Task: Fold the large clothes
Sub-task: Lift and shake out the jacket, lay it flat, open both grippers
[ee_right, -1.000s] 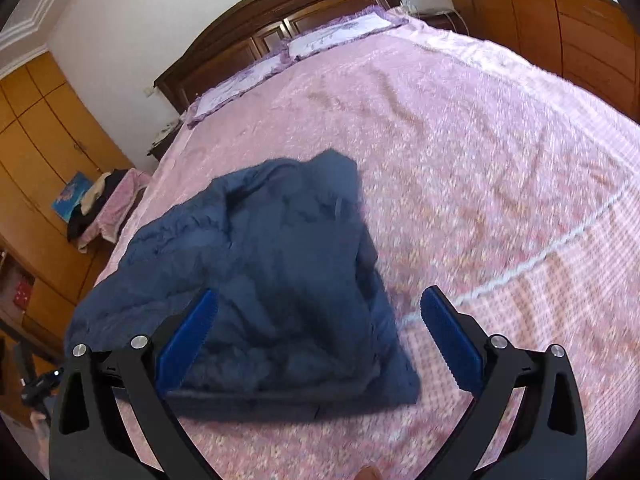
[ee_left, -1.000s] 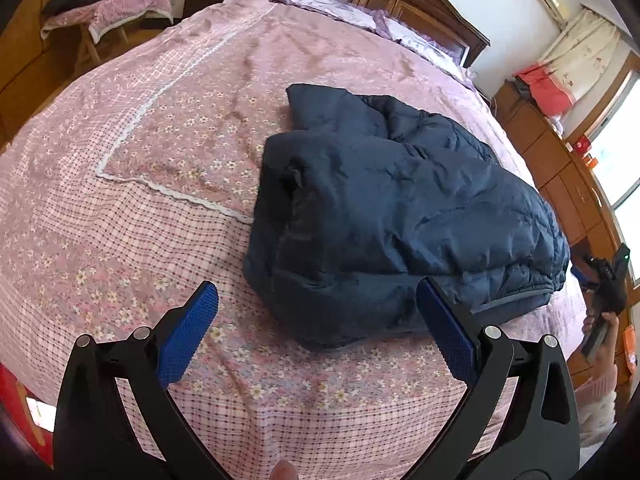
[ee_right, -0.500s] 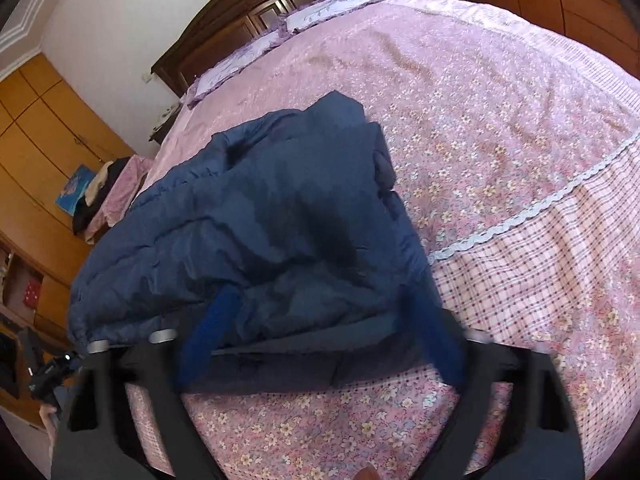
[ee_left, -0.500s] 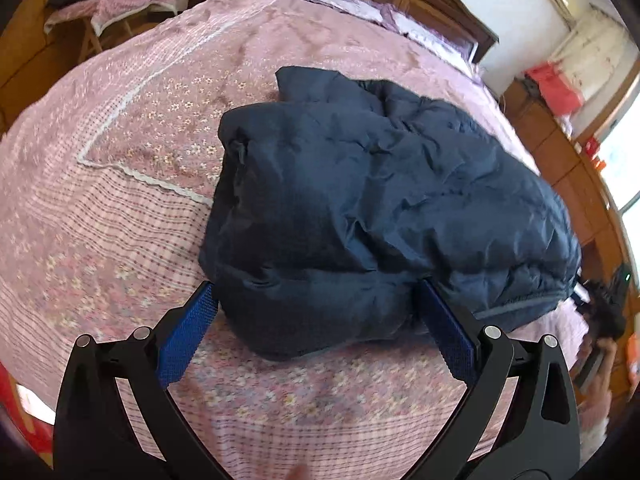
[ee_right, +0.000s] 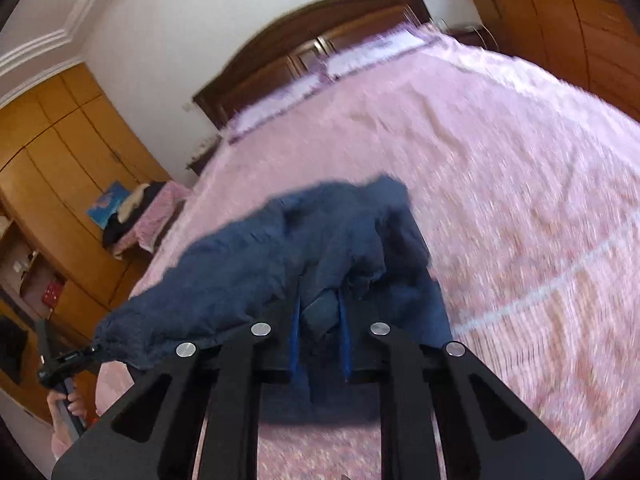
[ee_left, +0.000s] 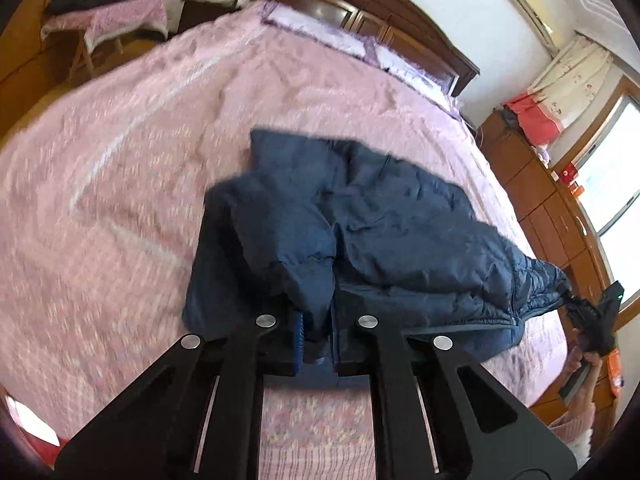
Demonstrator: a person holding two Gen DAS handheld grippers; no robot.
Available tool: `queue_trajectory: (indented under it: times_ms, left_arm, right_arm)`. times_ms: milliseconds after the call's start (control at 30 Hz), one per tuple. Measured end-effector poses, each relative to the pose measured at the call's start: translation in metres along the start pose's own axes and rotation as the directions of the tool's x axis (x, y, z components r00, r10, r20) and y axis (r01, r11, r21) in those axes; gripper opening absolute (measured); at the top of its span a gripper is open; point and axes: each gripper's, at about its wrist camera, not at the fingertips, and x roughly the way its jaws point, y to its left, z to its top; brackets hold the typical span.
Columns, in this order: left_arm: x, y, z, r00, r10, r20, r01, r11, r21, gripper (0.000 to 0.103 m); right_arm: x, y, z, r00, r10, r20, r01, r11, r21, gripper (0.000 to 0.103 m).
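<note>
A dark blue padded jacket (ee_left: 384, 236) lies crumpled on the pink floral bedspread (ee_left: 132, 168), near the foot of the bed and well away from the wooden headboard (ee_left: 360, 12). The left gripper (ee_left: 316, 336) is pinched nearly closed on a fold of the jacket's near edge, the cloth bunched between its blue pads. The right gripper (ee_right: 320, 332) is likewise clamped narrowly on a fold of the same edge, further along it. The bedspread looks smeared with motion blur in both views.
</note>
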Motion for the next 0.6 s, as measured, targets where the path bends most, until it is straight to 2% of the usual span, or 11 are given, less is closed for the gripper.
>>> queue_trajectory:
  times_ms: [100,267,367,533,567,600]
  left_arm:
    - [0.002,-0.012,0.028,0.999,0.027,0.042,-0.028,0.999,0.041,0.009]
    - [0.037,-0.022,0.079,0.992,0.116,0.047,-0.119,0.990,0.070,0.009]
    - [0.065,-0.027,0.099,0.983,0.178,0.047,-0.182,0.977,0.110,0.009]
    - [0.117,-0.024,0.118,0.976,0.215,-0.009,-0.213,0.971,0.108,0.013]
    - [0.125,-0.022,0.119,0.976,0.218,-0.012,-0.216,0.970,0.112,0.015]
    - [0.134,-0.022,0.119,0.974,0.225,-0.015,-0.222,0.968,0.120,0.020]
  right_arm:
    - [0.006,0.014,0.022,1.000,0.001,0.029,0.000,0.999,-0.034,0.016]
    - [0.040,0.026,0.054,0.998,-0.032,0.049,0.035,0.997,-0.066,0.016]
    - [0.068,0.024,0.065,0.995,-0.092,0.046,0.096,0.991,-0.094,0.016]
    - [0.129,0.004,0.074,0.982,-0.187,-0.016,0.185,0.979,-0.089,0.019]
    - [0.138,0.000,0.071,0.978,-0.205,-0.027,0.203,0.976,-0.082,0.033]
    - [0.147,-0.004,0.069,0.972,-0.232,-0.034,0.229,0.971,-0.076,0.052]
